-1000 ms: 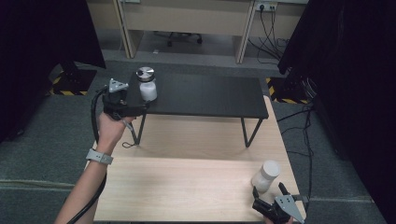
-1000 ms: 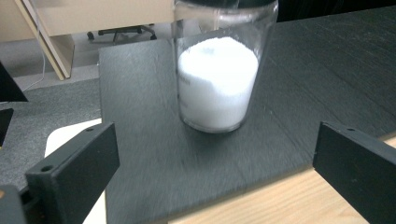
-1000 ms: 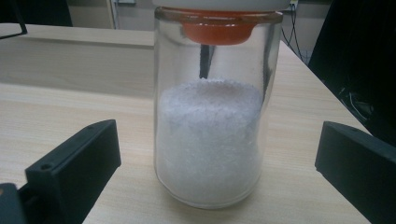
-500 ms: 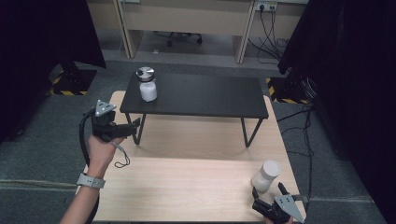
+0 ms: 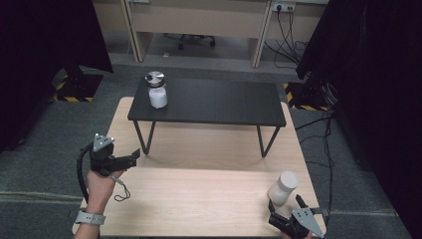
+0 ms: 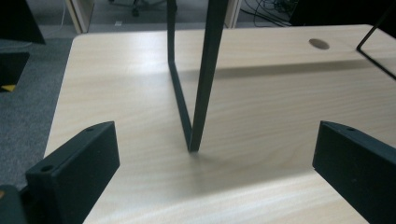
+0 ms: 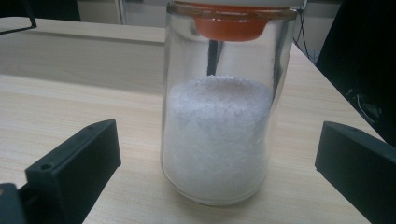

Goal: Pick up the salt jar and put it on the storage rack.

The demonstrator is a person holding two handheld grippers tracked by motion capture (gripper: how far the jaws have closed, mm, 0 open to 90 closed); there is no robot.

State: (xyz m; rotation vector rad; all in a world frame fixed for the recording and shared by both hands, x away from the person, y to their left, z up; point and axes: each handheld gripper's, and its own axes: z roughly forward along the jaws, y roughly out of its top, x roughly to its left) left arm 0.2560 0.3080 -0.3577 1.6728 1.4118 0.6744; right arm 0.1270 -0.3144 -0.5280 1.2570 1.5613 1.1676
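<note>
A glass jar [image 5: 282, 188] with a white lid and white powder inside stands on the wooden table near its front right corner; the right gripper view shows the same jar [image 7: 219, 116] close up, upright. My right gripper [image 5: 284, 205] sits just behind it, open, jaws on either side and apart from the glass. A second white jar [image 5: 157, 91] with a metal lid stands on the black shelf [image 5: 219, 102] at its left end. My left gripper [image 5: 133, 157] is open and holds nothing, low over the table's left edge, pointed at the shelf's left leg [image 6: 198, 93].
The black shelf stands on thin metal legs [image 5: 263, 142] across the back of the wooden table [image 5: 199, 194]. Grey carpet lies to the left. Dark curtains hang on both sides, and cables [image 5: 286, 30] trail at the back right.
My left gripper has drawn back from the metal-lidded jar on the shelf, down and toward the front left of the table. The right gripper and its jar have not moved.
</note>
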